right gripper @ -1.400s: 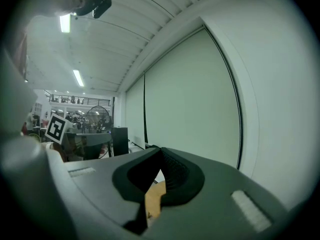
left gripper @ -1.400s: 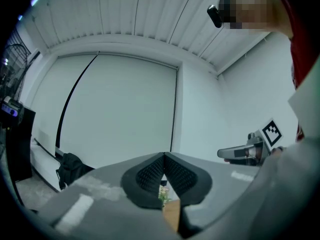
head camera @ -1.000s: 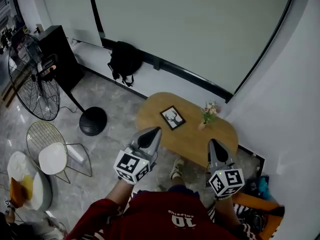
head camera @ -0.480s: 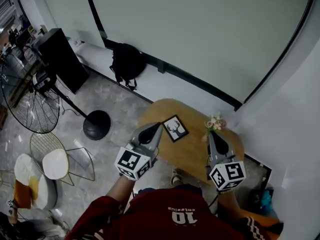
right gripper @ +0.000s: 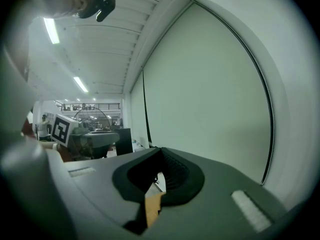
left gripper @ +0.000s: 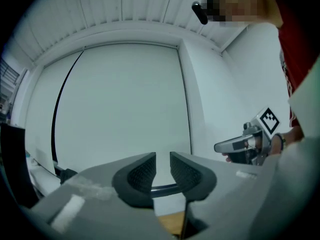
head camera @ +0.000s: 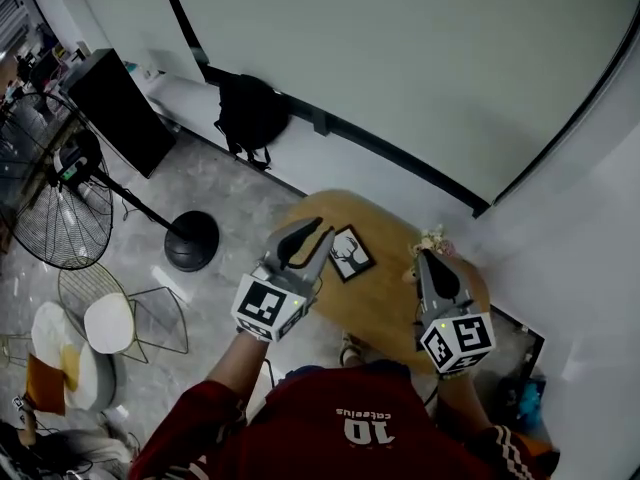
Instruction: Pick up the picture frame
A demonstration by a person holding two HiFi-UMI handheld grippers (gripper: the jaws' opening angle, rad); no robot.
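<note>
The picture frame (head camera: 349,253), black with a deer print, lies flat on the oval wooden table (head camera: 385,303). My left gripper (head camera: 322,230) hovers just left of the frame, over the table's near-left edge. Its jaws are opening and nothing is between them; the left gripper view shows a clear gap at the left gripper (left gripper: 162,157). My right gripper (head camera: 421,256) is held over the table's right part, close to a small vase of flowers (head camera: 431,242). In the right gripper view the right gripper (right gripper: 160,152) has its tips together and holds nothing.
A standing fan (head camera: 45,223) with a round black base (head camera: 192,240) is on the floor at left, near a wire chair (head camera: 110,320). A black backpack (head camera: 250,113) leans against the white wall behind the table. A black cabinet (head camera: 115,108) stands far left.
The table and frame have come nearer, and both grippers have moved forward over the table. The left gripper's jaws, together before, now stand apart.
</note>
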